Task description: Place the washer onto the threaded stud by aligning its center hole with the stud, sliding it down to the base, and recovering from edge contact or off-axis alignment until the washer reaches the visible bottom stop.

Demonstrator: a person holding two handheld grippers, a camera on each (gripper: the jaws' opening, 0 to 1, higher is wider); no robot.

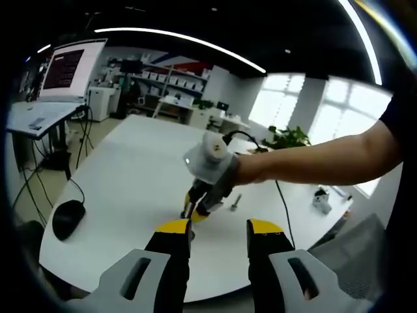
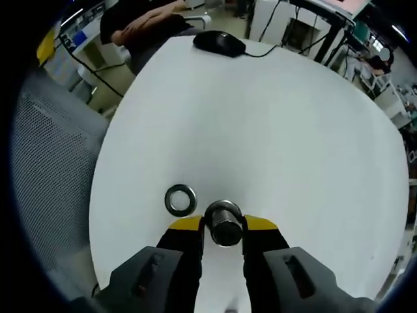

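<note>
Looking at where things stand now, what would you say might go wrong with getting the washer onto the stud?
1. The washer lies flat on the table, so it may be hard to pinch and could skid.
2. The right gripper sits around the stud top, blocking the washer's path.
3. The left gripper is open and back from the stud; nothing steadies it.

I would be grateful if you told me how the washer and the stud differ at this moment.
The washer lies flat and free on the white table; the stud sits between the right claw's yellow-tipped fingers, seen end-on. The washer is a thin ring with an open center; the stud looks like a thick solid cylinder. The washer sits beside the stud, not on it. Both look like grey metal.
</note>
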